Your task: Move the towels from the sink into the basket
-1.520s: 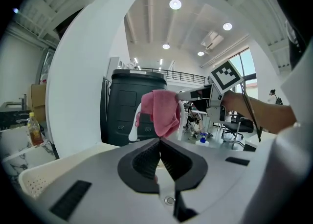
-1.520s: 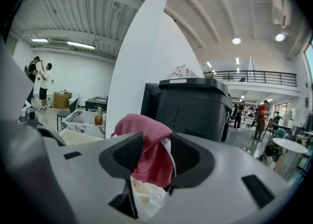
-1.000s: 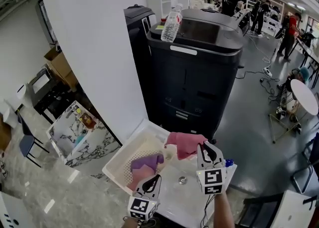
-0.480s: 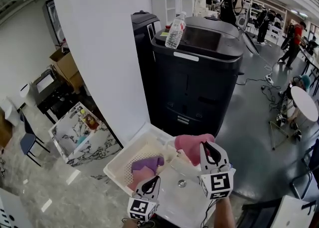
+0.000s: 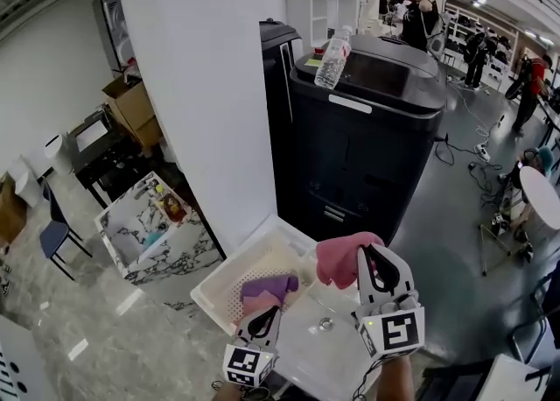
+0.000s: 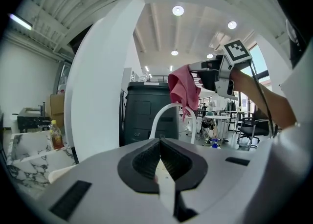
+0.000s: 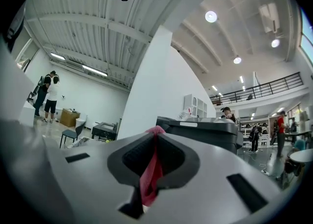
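My right gripper [image 5: 374, 261] is shut on a pink towel [image 5: 339, 257] and holds it up above the white sink [image 5: 302, 354]. In the right gripper view, the red-pink cloth [image 7: 150, 173] is pinched between the closed jaws. The left gripper view shows that towel [image 6: 184, 87] hanging from the right gripper [image 6: 213, 75] over the white faucet [image 6: 168, 114]. A white perforated basket [image 5: 226, 278] stands left of the sink with a purple towel [image 5: 269, 285] and a pink towel [image 5: 255, 303] inside. My left gripper [image 5: 262, 324] is shut, low at the basket's near edge, with no towel in it.
A big black machine [image 5: 372, 150] with a plastic bottle [image 5: 333, 58] on top stands right behind the sink. A wide white pillar [image 5: 210, 84] rises behind the basket. A marble-patterned box [image 5: 144, 228] sits on the floor to the left. People stand far off at the back right.
My right gripper has risen a little toward the head camera, carrying the pink towel. The left gripper has stayed where it was, shut.
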The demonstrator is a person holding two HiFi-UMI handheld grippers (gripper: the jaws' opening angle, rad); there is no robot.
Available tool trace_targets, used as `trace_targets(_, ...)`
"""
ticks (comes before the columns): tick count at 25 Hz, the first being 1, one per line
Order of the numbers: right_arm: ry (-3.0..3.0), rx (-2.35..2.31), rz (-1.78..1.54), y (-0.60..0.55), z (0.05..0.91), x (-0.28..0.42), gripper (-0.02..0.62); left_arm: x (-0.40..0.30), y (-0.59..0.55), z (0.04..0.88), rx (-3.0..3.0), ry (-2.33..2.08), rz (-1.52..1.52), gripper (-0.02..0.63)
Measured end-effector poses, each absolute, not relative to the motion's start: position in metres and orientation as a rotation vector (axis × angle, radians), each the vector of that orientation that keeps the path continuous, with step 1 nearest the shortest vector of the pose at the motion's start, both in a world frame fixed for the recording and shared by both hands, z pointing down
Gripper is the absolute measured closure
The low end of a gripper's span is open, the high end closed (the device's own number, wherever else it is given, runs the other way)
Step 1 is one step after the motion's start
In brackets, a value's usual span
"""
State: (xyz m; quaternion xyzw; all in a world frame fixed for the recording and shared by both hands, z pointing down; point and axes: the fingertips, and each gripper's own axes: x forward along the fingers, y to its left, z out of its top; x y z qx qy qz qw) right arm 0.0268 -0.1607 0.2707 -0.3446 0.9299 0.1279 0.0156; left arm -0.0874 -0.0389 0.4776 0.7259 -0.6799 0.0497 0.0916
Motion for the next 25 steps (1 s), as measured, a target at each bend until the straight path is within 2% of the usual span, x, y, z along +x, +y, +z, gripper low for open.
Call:
trace_targets(14,2.954,-0.856,0.352,-0.117,0.280,-0.075,0.555,-0.163,-0.001,0.472,2.059,-2.115,0.141,0.598)
trace_targets(25,3.130,-0.713,0.196,-0.088,0.389,-0.156,0.557,-0.222,0.030,0.492,1.926,-2.171,0.140,0.598)
